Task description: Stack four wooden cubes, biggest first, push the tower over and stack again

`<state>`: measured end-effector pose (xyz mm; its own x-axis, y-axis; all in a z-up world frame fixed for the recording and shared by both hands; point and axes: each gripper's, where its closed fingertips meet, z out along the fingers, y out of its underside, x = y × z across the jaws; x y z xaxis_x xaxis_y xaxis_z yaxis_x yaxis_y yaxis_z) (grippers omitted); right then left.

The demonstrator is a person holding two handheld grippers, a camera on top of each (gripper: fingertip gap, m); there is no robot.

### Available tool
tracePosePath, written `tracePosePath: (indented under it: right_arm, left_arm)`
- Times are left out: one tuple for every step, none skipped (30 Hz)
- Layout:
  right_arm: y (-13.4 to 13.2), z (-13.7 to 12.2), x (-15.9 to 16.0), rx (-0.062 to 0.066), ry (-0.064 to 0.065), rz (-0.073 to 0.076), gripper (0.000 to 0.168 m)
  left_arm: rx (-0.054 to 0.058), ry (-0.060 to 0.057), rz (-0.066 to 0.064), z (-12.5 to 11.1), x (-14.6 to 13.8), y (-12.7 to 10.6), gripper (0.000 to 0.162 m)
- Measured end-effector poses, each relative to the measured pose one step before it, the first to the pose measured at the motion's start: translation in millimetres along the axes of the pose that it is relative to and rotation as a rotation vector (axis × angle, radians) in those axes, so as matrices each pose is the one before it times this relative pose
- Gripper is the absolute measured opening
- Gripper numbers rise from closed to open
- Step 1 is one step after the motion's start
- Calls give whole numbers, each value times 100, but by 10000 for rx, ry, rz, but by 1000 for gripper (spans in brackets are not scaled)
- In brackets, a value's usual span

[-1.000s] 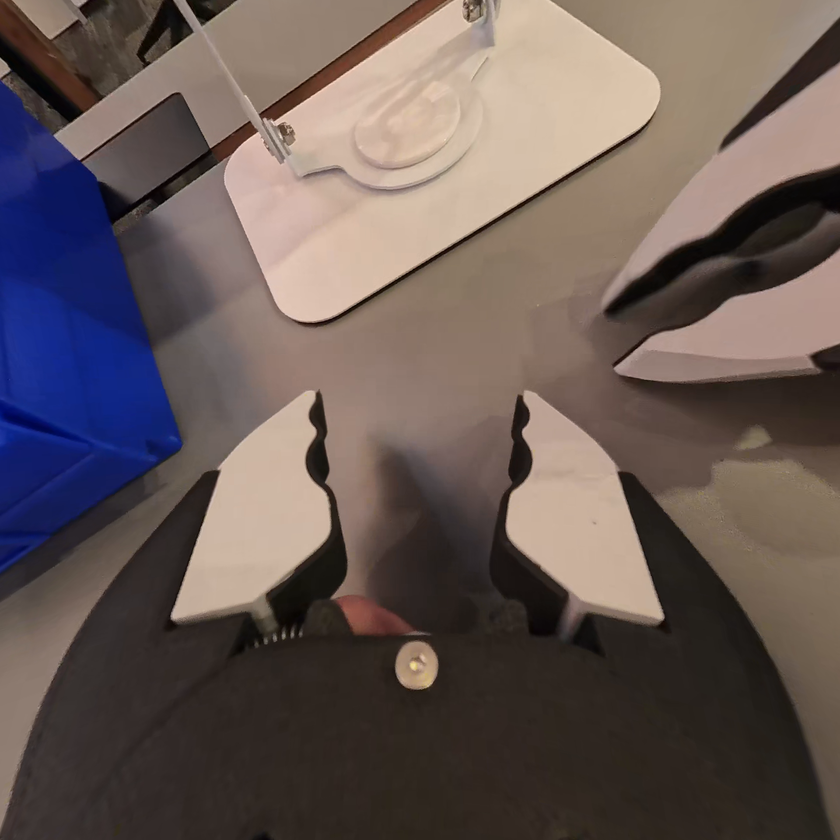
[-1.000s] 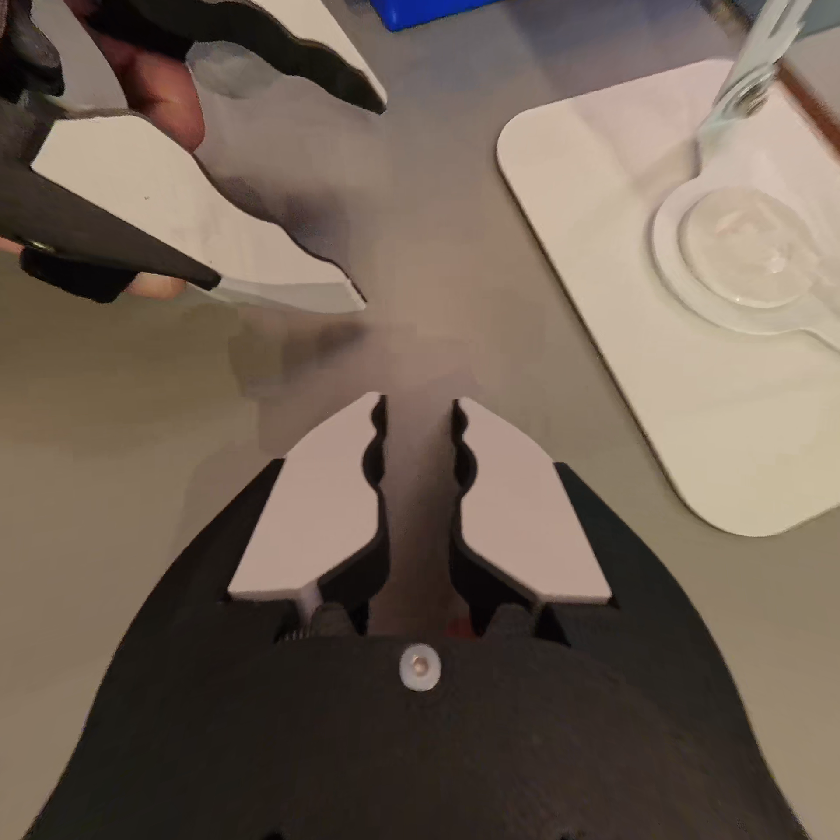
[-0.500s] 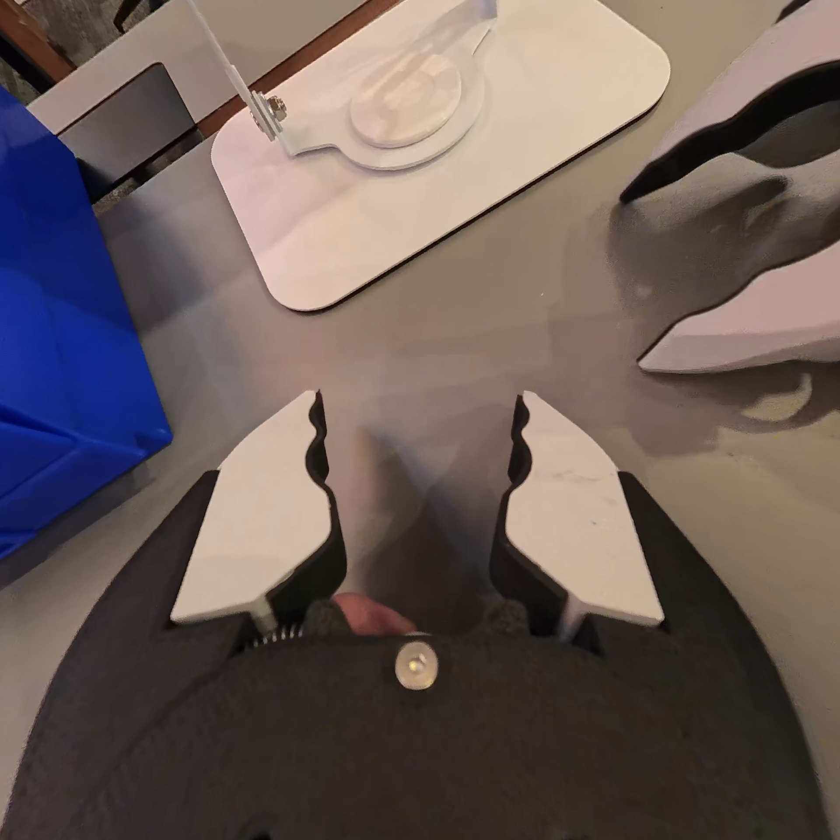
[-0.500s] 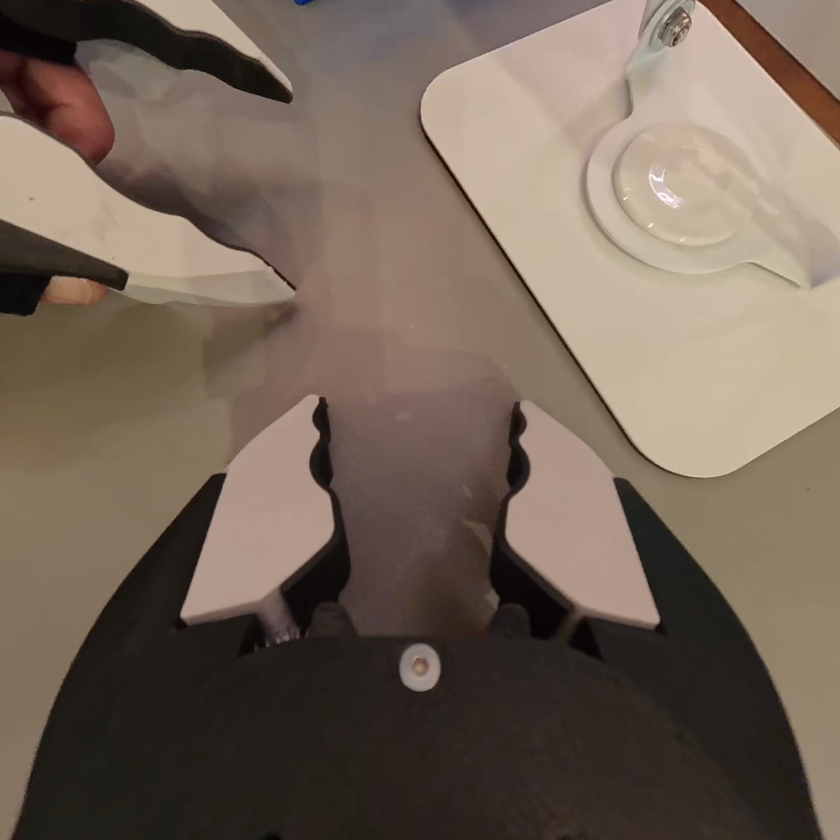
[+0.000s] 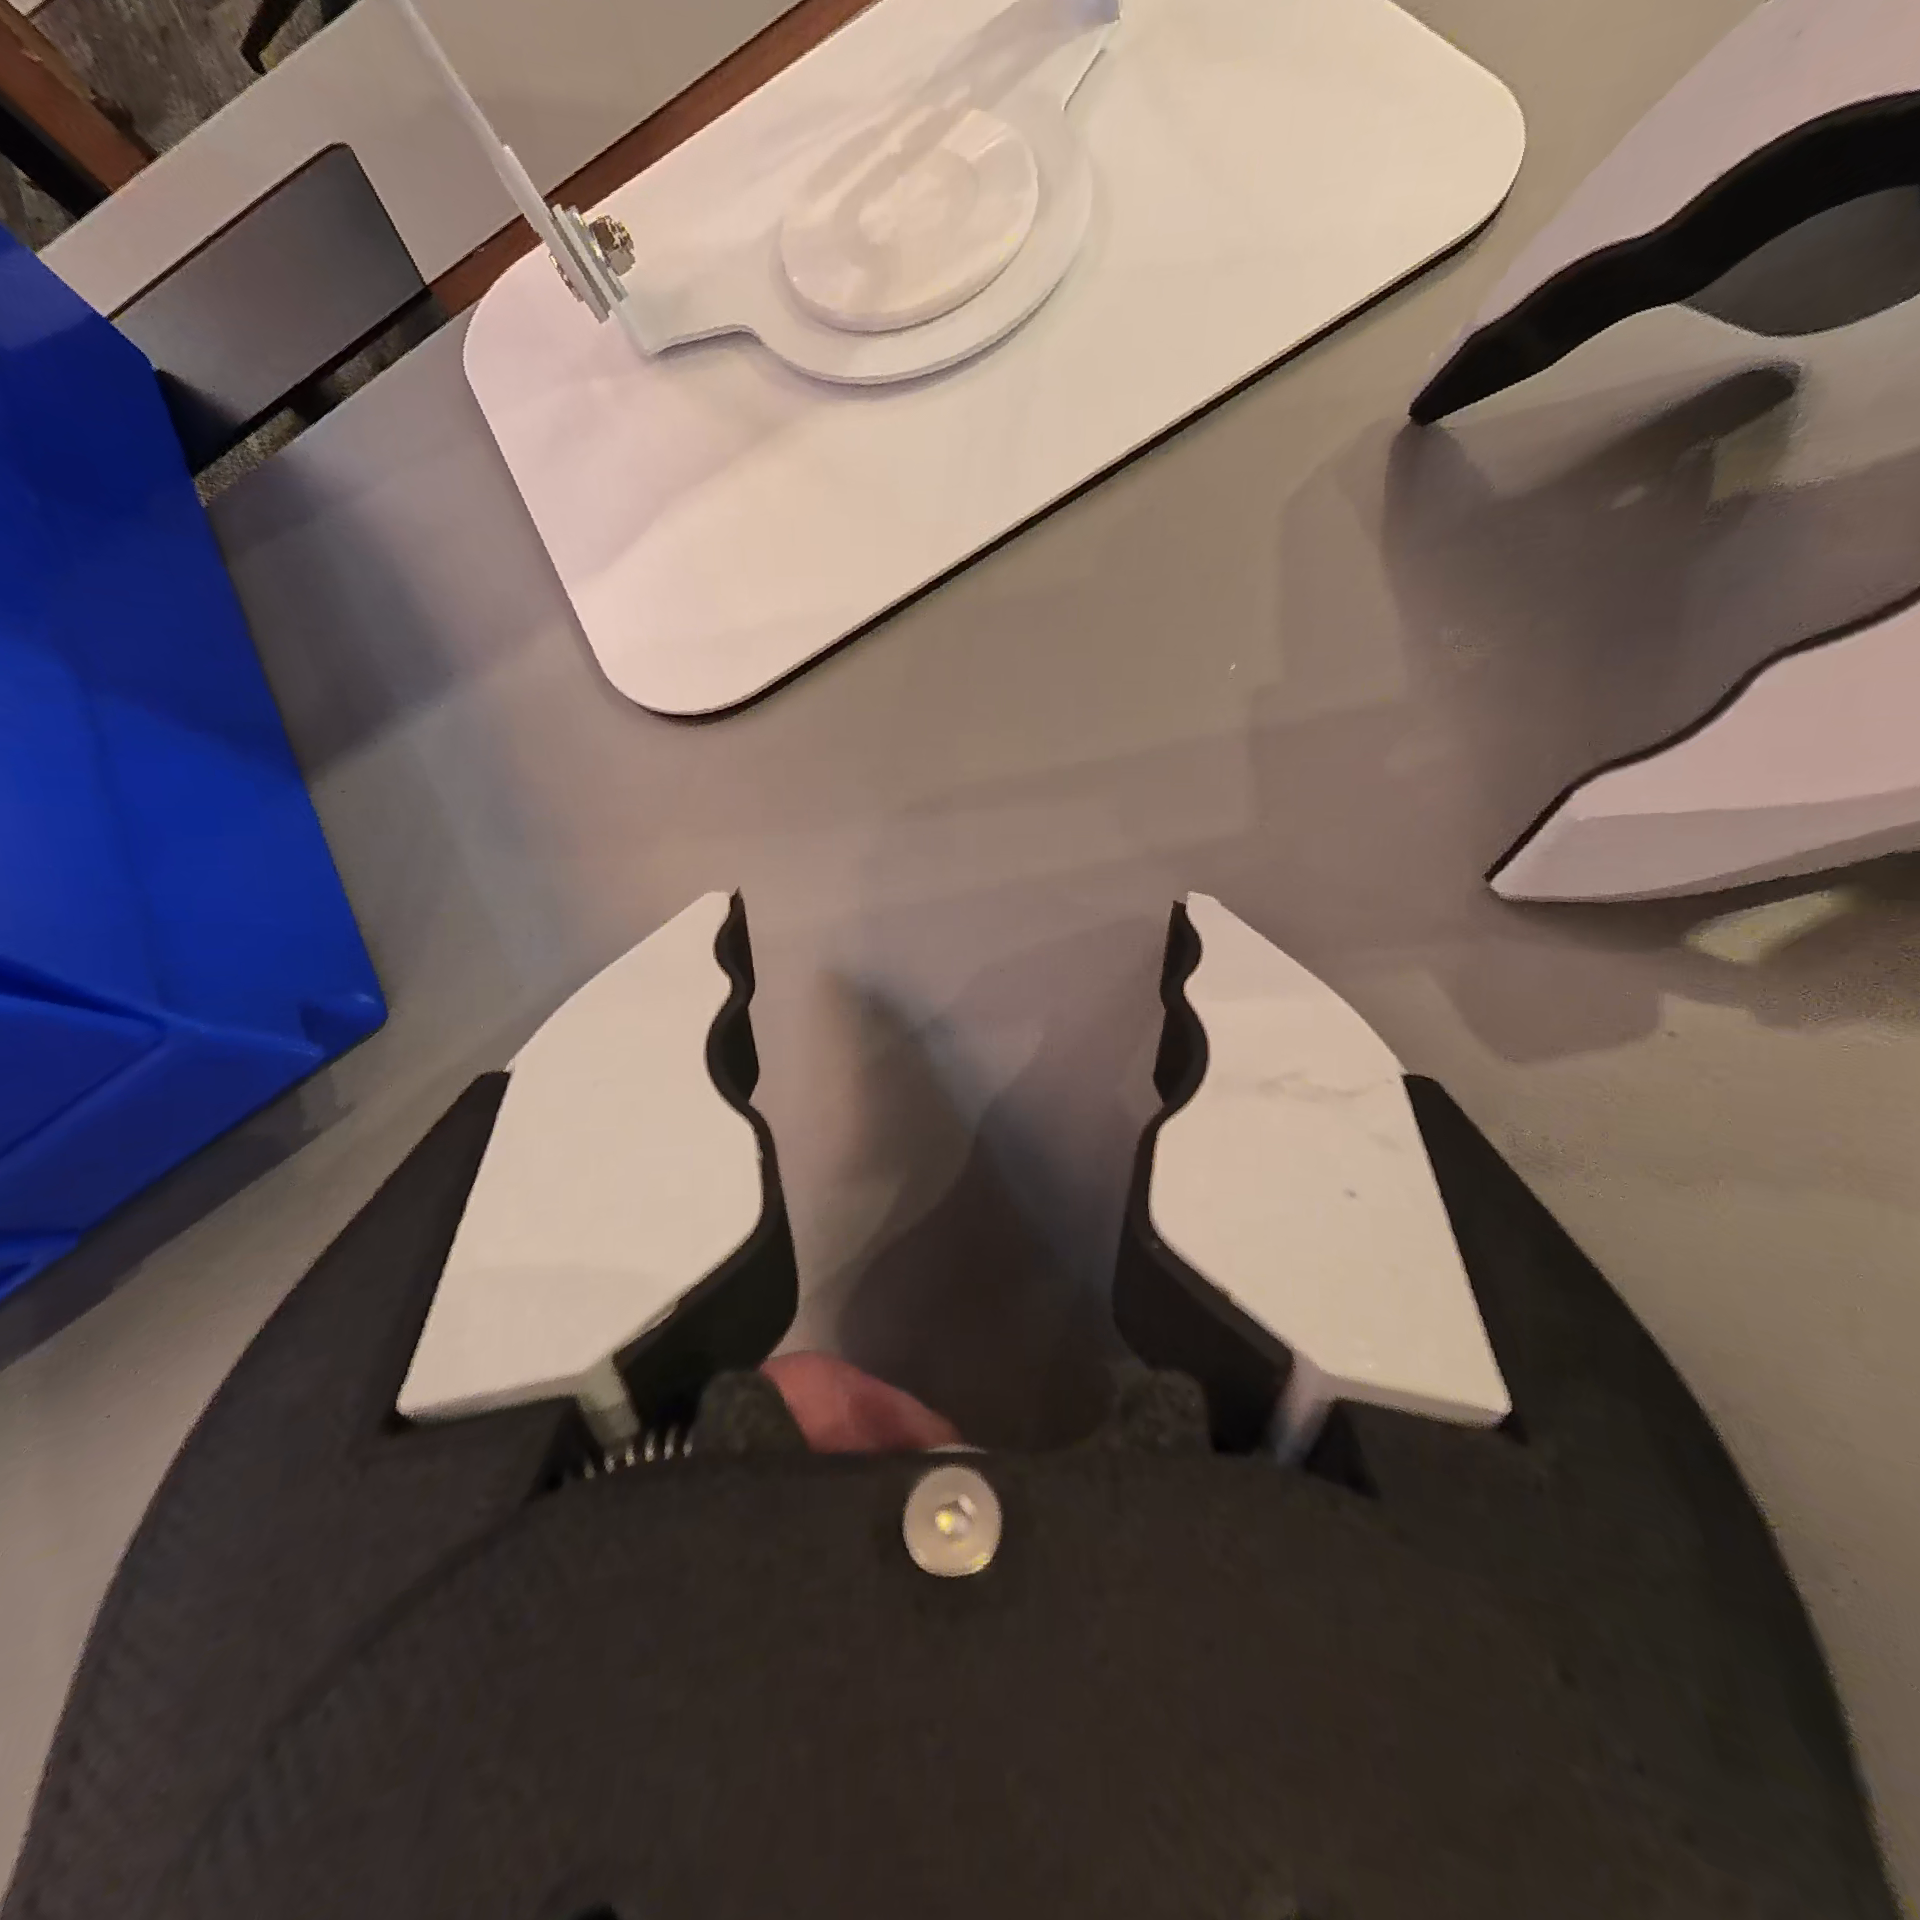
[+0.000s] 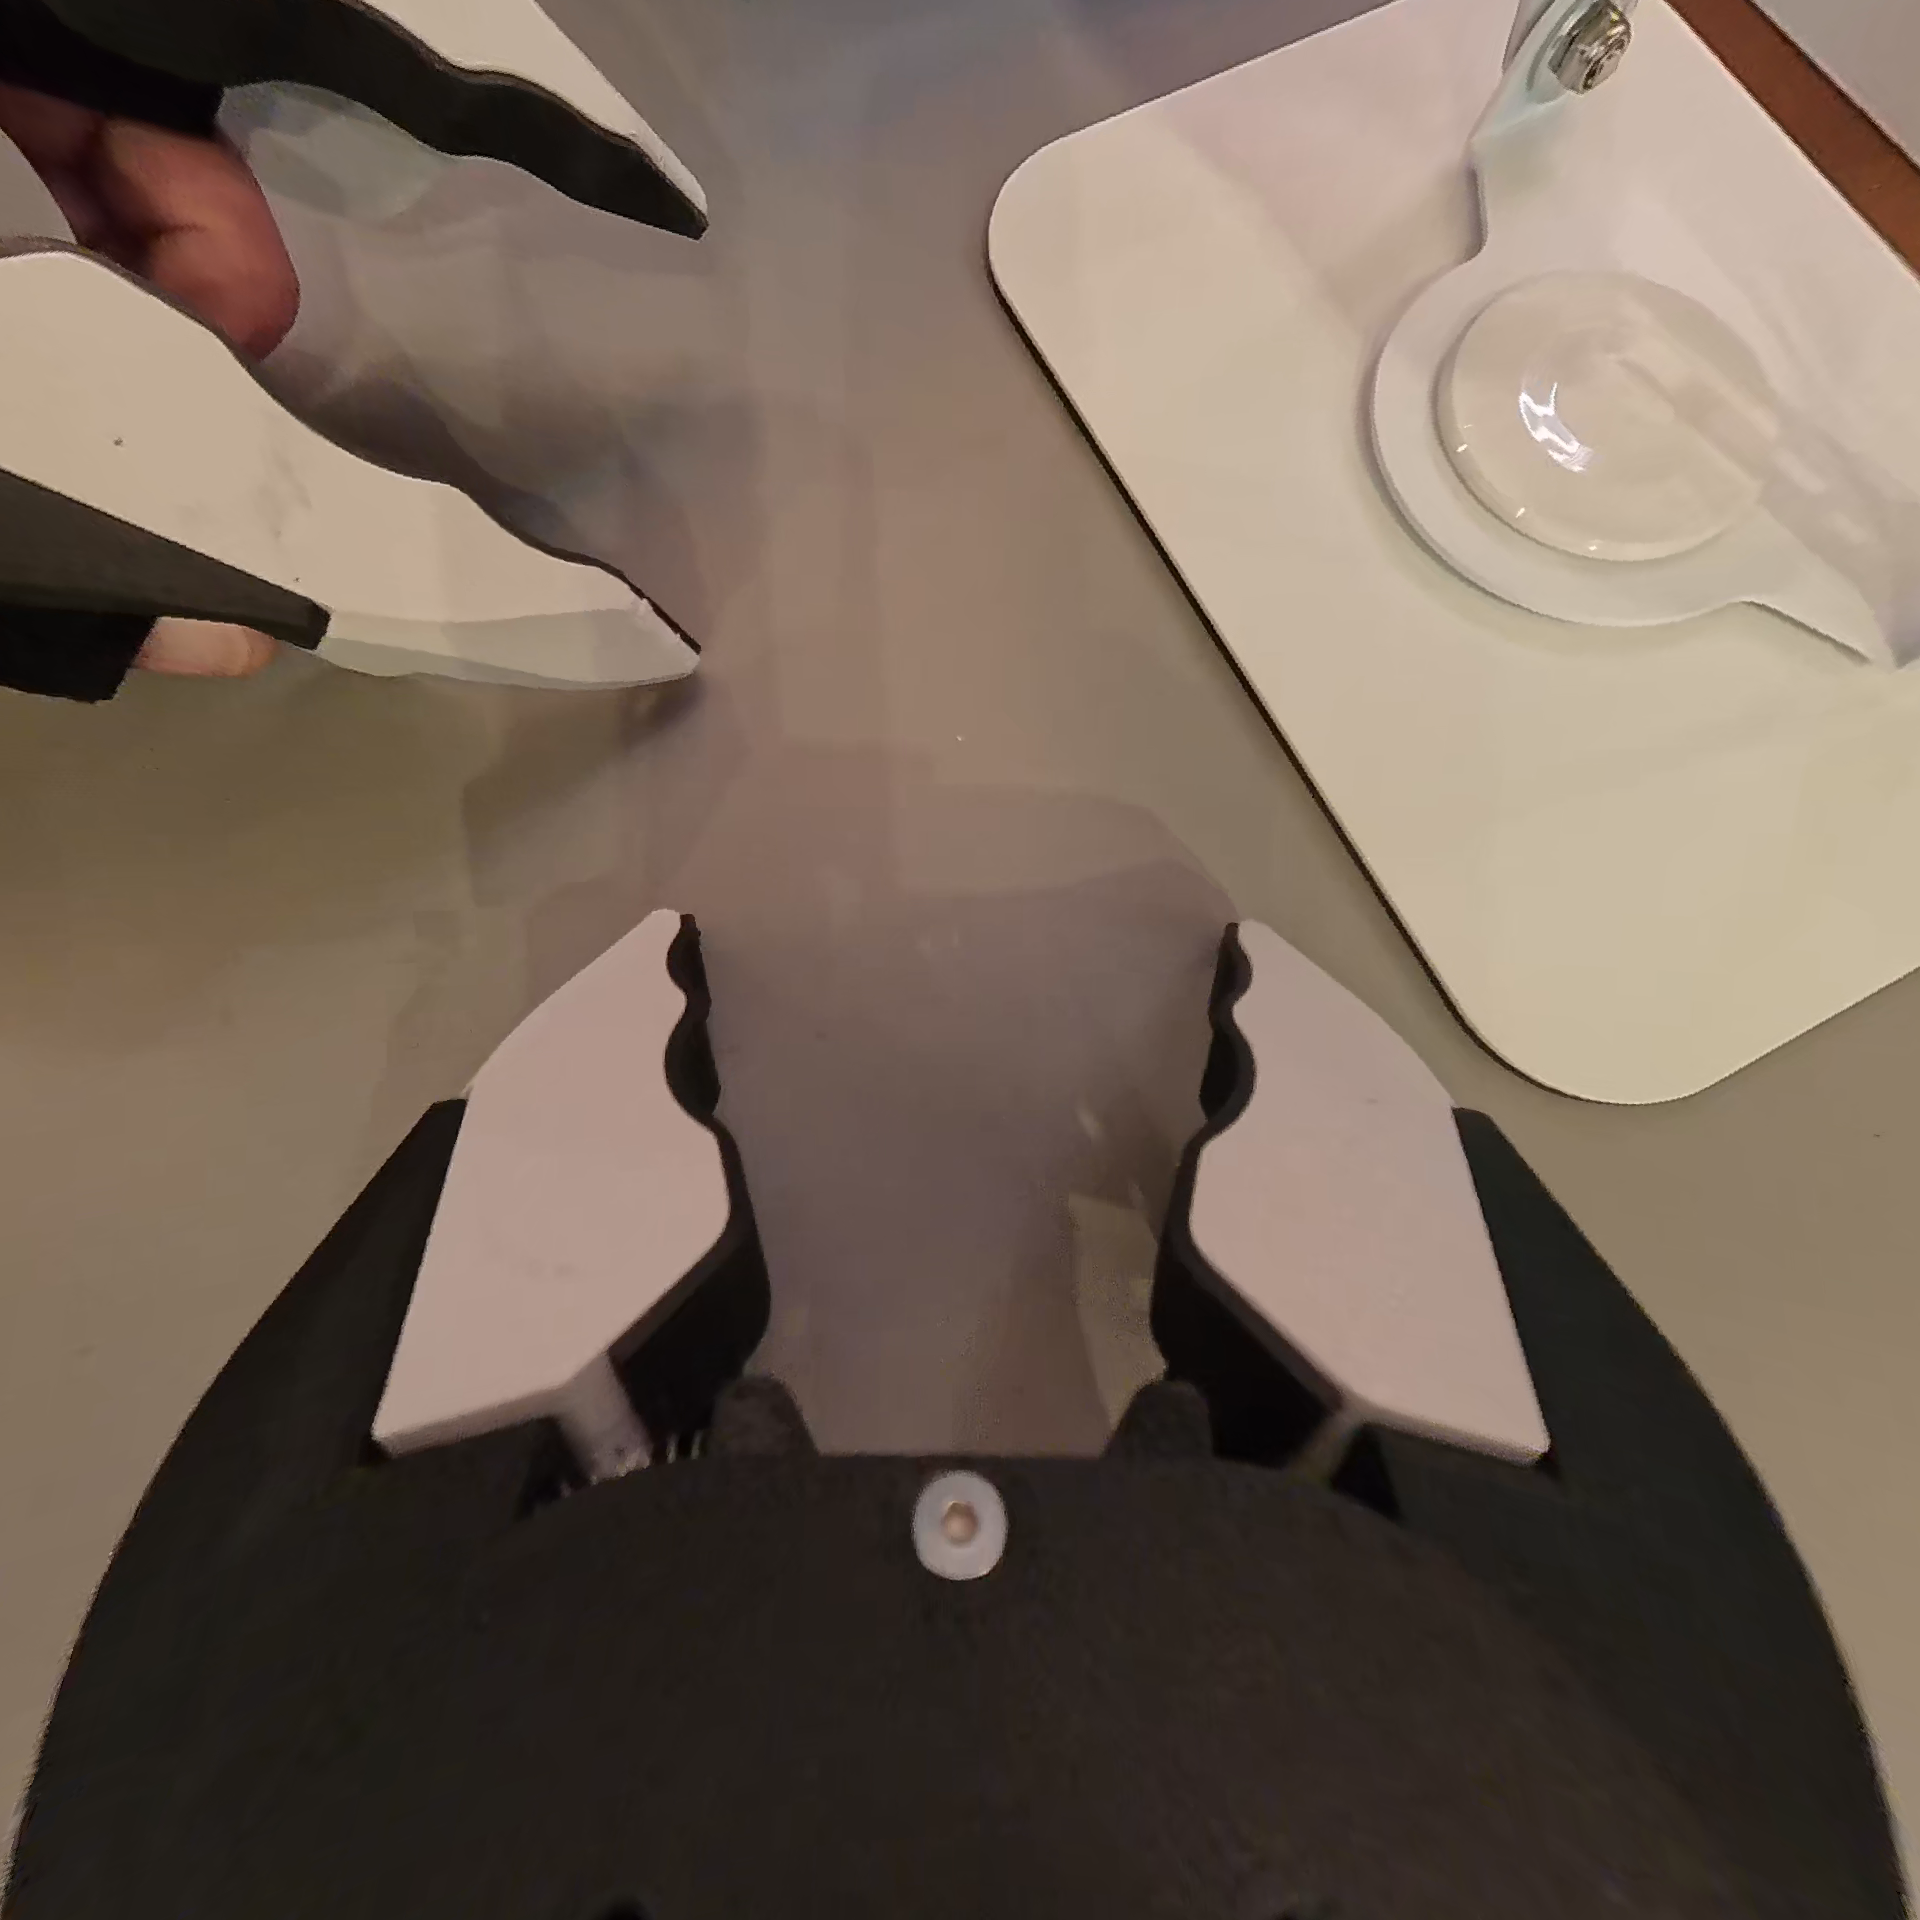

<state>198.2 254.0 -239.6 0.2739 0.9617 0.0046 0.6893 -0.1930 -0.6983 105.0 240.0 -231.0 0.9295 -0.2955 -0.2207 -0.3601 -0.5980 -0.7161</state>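
Observation:
No wooden cube shows in either view. My left gripper point(image 5: 961, 904) is open and empty, low over the grey table point(image 5: 935, 790). My right gripper point(image 6: 954, 925) is open and empty over the same table. Each gripper also shows in the other's view: the right one at the right edge of the left wrist view point(image 5: 1455, 644), the left one at the upper left of the right wrist view point(image 6: 696, 436), with a person's fingers behind it. Both point towards the bare patch of table between them.
A white rounded board point(image 5: 935, 416) with a clear stand and round base lies at the back; it also shows in the right wrist view point(image 6: 1507, 675). A blue bin point(image 5: 135, 831) stands at the left. A dark wooden strip and the table edge lie behind the board.
My right gripper has opened from nearly shut to wide. It has drawn back from the left gripper. The left gripper stays open and shifts slightly.

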Motion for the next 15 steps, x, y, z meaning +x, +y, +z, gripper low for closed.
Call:
tracePosePath:
  right_arm:
    - [5, -17, -54, -4, 10, -5, 94]
    - [-1, -9, -3, -6, -28, 26, 94]
    - [-16, 17, 11, -1, -2, 1, 95]
    - [-24, -21, 42, 5, 62, -16, 95]
    - [11, -3, 47, -13, 27, 24, 96]
    - [5, 33, 36, -17, -27, 57, 97]
    - [-18, 42, 6, 5, 17, -7, 97]
    - [-2, 46, 31, -4, 50, -14, 98]
    - [17, 73, 108, -9, 31, 44, 99]
    - [24, 80, 112, -9, 7, 39, 101]
    - [16, 46, 96, -11, 12, 3, 101]
    - [7, 53, 93, -8, 18, 1, 102]
    - [-7, 67, 70, -8, 12, 14, 102]
    - [-2, 81, 59, -17, 12, 20, 104]
    - [-4, 97, 62, -17, 4, 12, 105]
  left_arm:
    - [8, -14, 11, -8, -11, -3, 75]
    - [7, -7, 13, -7, 16, -8, 75]
    - [5, 5, 10, -3, 20, -7, 75]
    - [1, 6, 4, 1, 5, -2, 74]
    - [-6, 18, -8, 10, 15, -1, 74]
    - [-2, 10, -3, 19, -22, -5, 74]
    - [-7, 16, -5, 37, -7, -7, 74]
    - [-5, 17, -10, 24, -11, -7, 74]
    - [-8, 21, -9, 8, 10, 5, 74]
    - [3, 6, 7, -5, 15, -1, 74]
    - [11, 2, 22, -4, 21, -14, 74]
    - [8, 3, 17, -15, 19, 0, 73]
    - [-2, 8, 2, -1, 9, 2, 73]
    - [0, 2, 3, 1, 10, -3, 73]
    - [7, -6, 12, -15, 6, -12, 73]
